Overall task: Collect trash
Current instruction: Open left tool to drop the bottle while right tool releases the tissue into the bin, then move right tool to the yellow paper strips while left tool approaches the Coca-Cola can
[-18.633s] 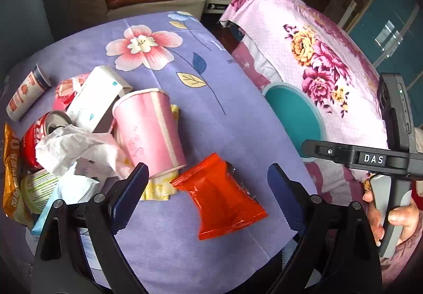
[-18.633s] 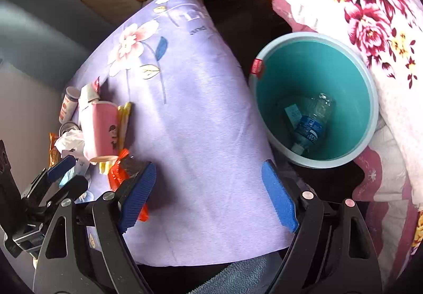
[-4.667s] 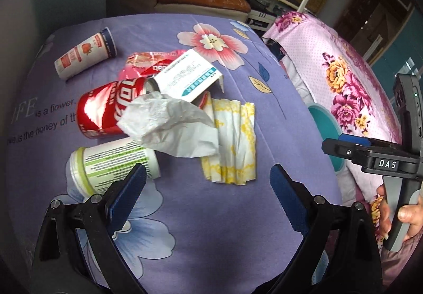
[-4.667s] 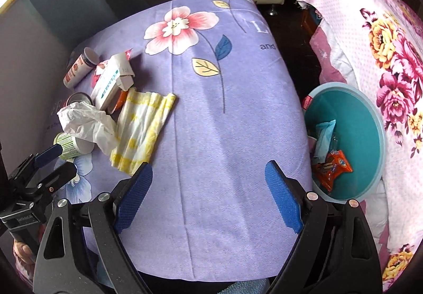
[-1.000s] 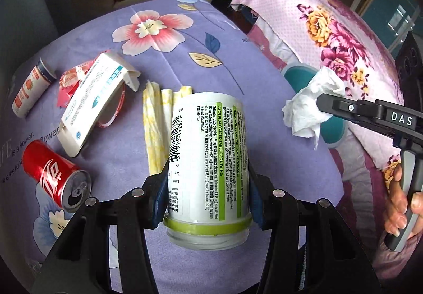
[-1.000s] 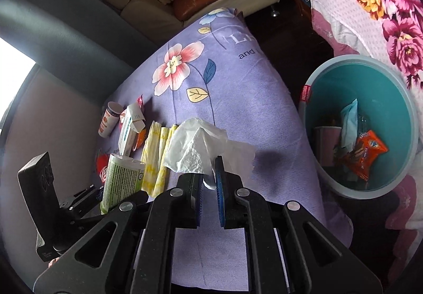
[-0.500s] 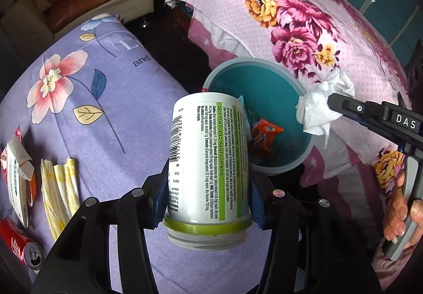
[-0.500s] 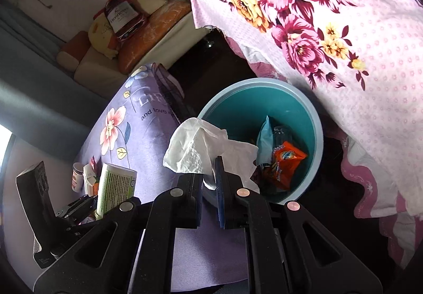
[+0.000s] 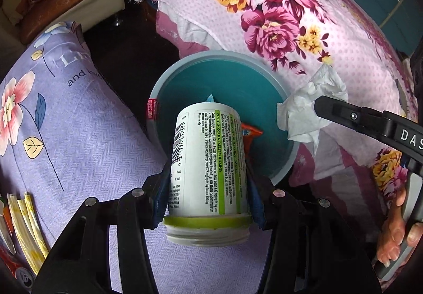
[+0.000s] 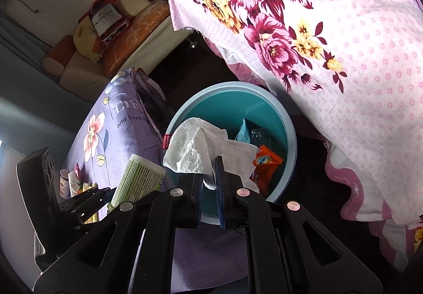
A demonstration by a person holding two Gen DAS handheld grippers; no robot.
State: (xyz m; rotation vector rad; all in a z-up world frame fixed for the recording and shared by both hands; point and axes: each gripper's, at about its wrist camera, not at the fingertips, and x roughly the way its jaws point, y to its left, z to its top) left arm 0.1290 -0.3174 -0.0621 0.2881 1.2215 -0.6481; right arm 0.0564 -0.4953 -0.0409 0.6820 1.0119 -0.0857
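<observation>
Tissue — between right fingers

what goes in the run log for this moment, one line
left hand-held gripper: shut on supplement bottle | right hand-held gripper: shut on tissue | both over teal bin | nothing dropped

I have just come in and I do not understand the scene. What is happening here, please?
A person is collecting trash with two handheld grippers. The left gripper holds a white supplement bottle, and the right gripper pinches a crumpled tissue. Both are over the teal bin, which already contains an orange packet. Nothing is released yet.
</observation>
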